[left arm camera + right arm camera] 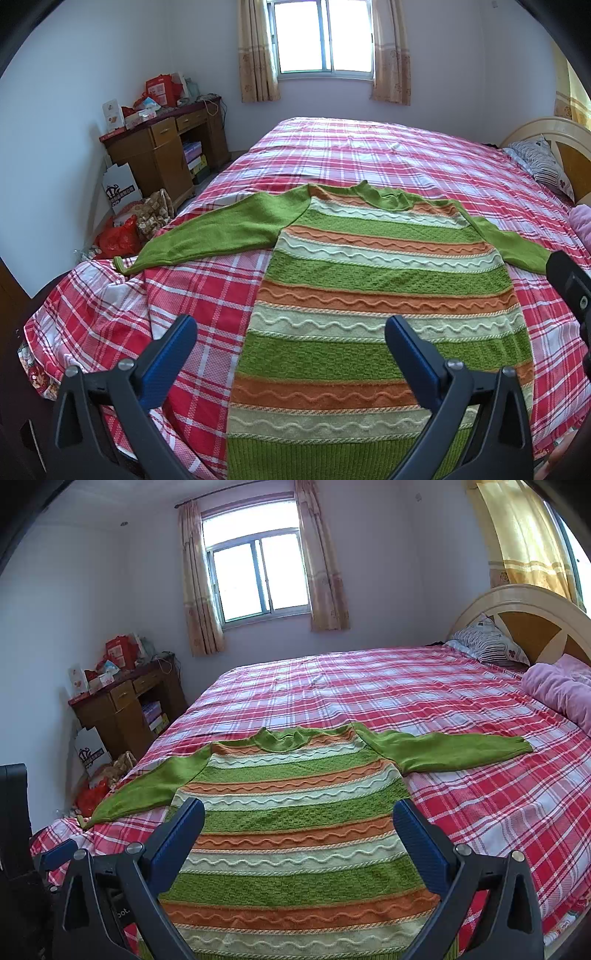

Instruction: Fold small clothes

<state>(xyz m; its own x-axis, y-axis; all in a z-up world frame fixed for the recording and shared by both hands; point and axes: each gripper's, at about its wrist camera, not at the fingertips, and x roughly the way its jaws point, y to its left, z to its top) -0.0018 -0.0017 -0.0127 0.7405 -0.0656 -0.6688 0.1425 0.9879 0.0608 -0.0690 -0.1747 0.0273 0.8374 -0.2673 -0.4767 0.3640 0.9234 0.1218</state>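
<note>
**Left wrist view: sweater spread flat, both tongs open above its hem**

Your striped sweater (384,291) lies flat, face up, on the plaid bed (388,155), hem toward the near edge and collar toward the far edge. Both green sleeves stretch outward, one to the bed's left edge, the other toward the headboard (517,616) side. Your left gripper (290,332) hangs over the sweater's lower left part, jaws spread wide, holding nothing; whether it touches the knit cannot be told. Your right gripper (299,816) sits over the sweater's lower middle, jaws equally wide, empty. A pink blanket (557,690) lies bunched near the pillow (487,642).
</note>
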